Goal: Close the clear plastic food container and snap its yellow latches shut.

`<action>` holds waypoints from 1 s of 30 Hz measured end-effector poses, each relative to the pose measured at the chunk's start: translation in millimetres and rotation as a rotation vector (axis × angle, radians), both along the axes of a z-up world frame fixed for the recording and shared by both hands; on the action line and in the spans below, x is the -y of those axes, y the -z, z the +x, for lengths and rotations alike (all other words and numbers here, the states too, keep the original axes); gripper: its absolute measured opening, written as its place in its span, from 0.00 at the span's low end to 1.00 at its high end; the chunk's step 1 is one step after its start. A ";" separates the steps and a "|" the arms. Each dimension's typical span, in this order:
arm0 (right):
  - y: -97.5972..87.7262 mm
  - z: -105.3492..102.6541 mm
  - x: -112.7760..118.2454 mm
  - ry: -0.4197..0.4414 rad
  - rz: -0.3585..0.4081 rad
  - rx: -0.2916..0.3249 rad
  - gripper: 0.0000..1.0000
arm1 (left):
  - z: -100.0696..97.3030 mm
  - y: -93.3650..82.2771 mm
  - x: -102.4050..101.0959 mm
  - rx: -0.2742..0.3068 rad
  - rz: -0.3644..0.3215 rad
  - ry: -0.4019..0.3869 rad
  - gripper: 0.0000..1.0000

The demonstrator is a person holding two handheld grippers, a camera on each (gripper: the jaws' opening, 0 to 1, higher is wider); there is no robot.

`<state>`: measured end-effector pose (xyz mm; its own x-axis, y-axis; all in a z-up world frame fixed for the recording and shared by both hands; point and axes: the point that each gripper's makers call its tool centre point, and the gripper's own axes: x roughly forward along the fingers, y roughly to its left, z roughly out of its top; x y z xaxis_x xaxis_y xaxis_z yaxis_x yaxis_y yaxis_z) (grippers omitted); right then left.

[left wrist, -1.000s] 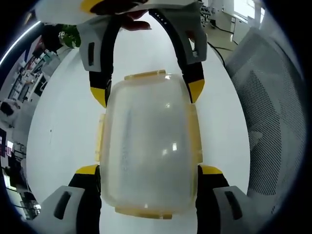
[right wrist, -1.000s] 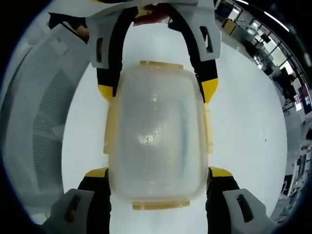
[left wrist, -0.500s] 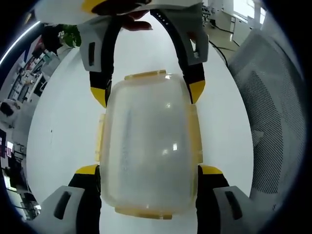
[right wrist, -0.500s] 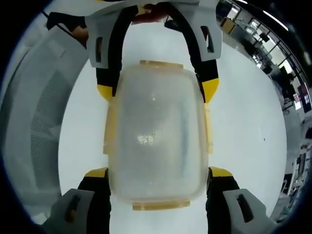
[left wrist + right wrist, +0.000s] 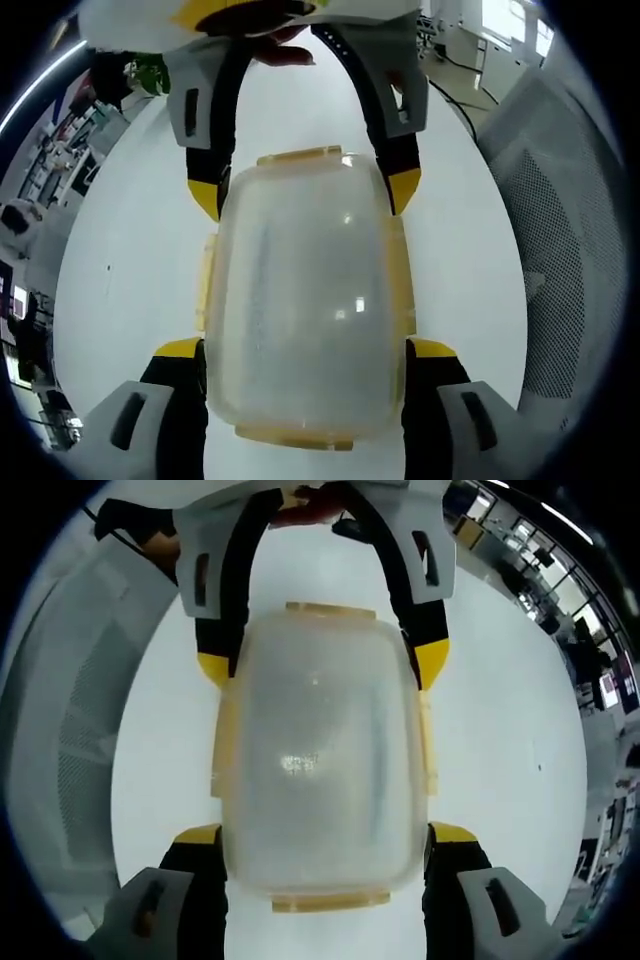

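Clear container (image 5: 305, 300) lay on the white counter (image 5: 130, 260), lid on, held from opposite ends by both tongs. In the left gripper view, the left tongs (image 5: 305, 350) rose from the bottom, its yellow-tipped jaws spread wide and pressed against the container's two long sides near the near end; the right tongs (image 5: 300, 195) came in from the top, jaws likewise flanking the far end. The right gripper view showed the mirror arrangement: right tongs (image 5: 325, 835) at the bottom, left tongs (image 5: 320, 665) at the top, container (image 5: 320, 765) between. Yellow latches (image 5: 298, 156) lay along all four edges, seemingly folded flat; whether snapped I could not tell. A mesh chair back (image 5: 580, 250) stood beyond the counter edge. A fingertip (image 5: 280, 55) showed at the top of the left gripper view.
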<state>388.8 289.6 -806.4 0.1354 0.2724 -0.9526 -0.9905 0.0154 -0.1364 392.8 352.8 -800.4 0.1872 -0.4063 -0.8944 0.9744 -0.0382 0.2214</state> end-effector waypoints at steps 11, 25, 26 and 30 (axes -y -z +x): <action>0.8 6.9 1.6 0.006 -0.003 0.007 0.81 | 7.5 0.1 1.6 0.000 -0.004 0.001 0.80; 0.0 12.6 0.6 0.011 0.005 0.015 0.82 | 12.8 -1.4 1.8 -0.001 -0.010 0.000 0.80; -0.1 12.8 0.7 0.010 0.004 0.017 0.82 | 12.9 -1.3 1.8 0.000 -0.010 0.000 0.80; -0.9 13.1 1.0 0.010 0.001 0.020 0.82 | 13.6 -1.8 2.3 0.002 -0.006 -0.002 0.80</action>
<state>401.8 288.6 -805.5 0.1570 0.2720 -0.9494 -0.9874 0.0258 -0.1559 406.5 350.4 -798.6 0.1898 -0.4109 -0.8917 0.9740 -0.0354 0.2236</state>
